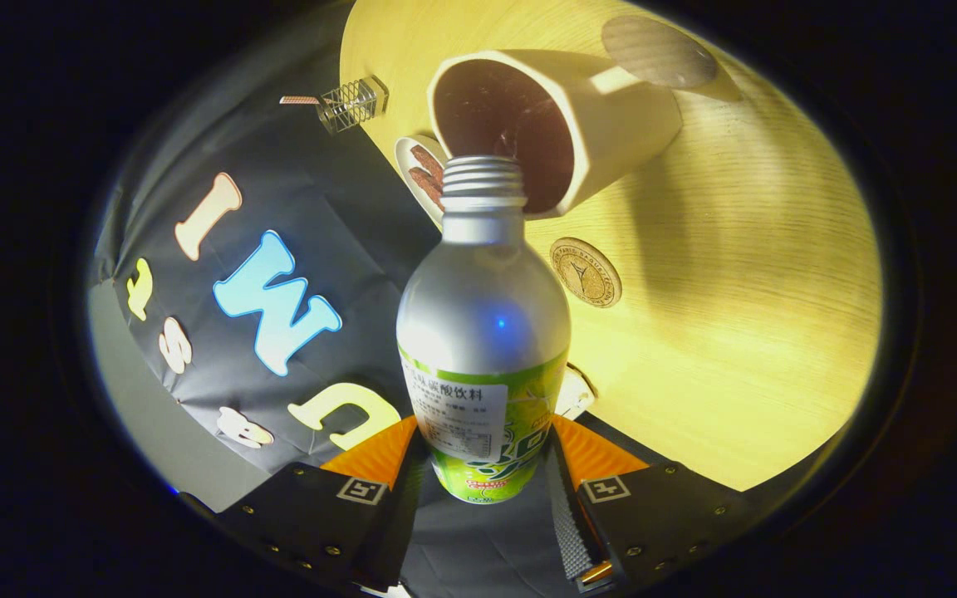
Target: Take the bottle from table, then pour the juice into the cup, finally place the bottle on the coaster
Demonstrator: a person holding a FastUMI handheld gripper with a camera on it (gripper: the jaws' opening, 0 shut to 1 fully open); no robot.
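- Bottle [483,332]: silver body, green label low down, threaded neck uncapped. Held between the two fingers, off the table, tipped well over.
- Gripper [483,473]: clamped on bottle, one finger pressing each side of the labelled lower body.
- Bottle mouth aimed into the cup's opening, just short of or over the near rim; exact touch or gap not readable.
- Cup [603,116]: pale mug, handle on far side, dark inside. Beyond the bottle on the table. Possibly a glint of liquid at the mouth, but no clear stream; fill level not readable.
- Coaster, judged: dark round disc [657,51] beyond the cup, near its handle, bare, well apart from the fingers.
- Cork-coloured round piece [585,272] with stamped mark, right of the bottle's shoulder, nearer than the cup. Could equally be the coaster; cannot settle which.
- White dish with brown bits [422,170] left of the cup, partly hidden behind the bottle neck.
- Small clear wire-filled holder [352,104] at the table's left edge.
- Table [761,332]: light wood grain, open surface to the right.
- Progress, judged: pick-up done, pour in hand or just starting. Left: finish pour, right the bottle, set it on the coaster, let go.
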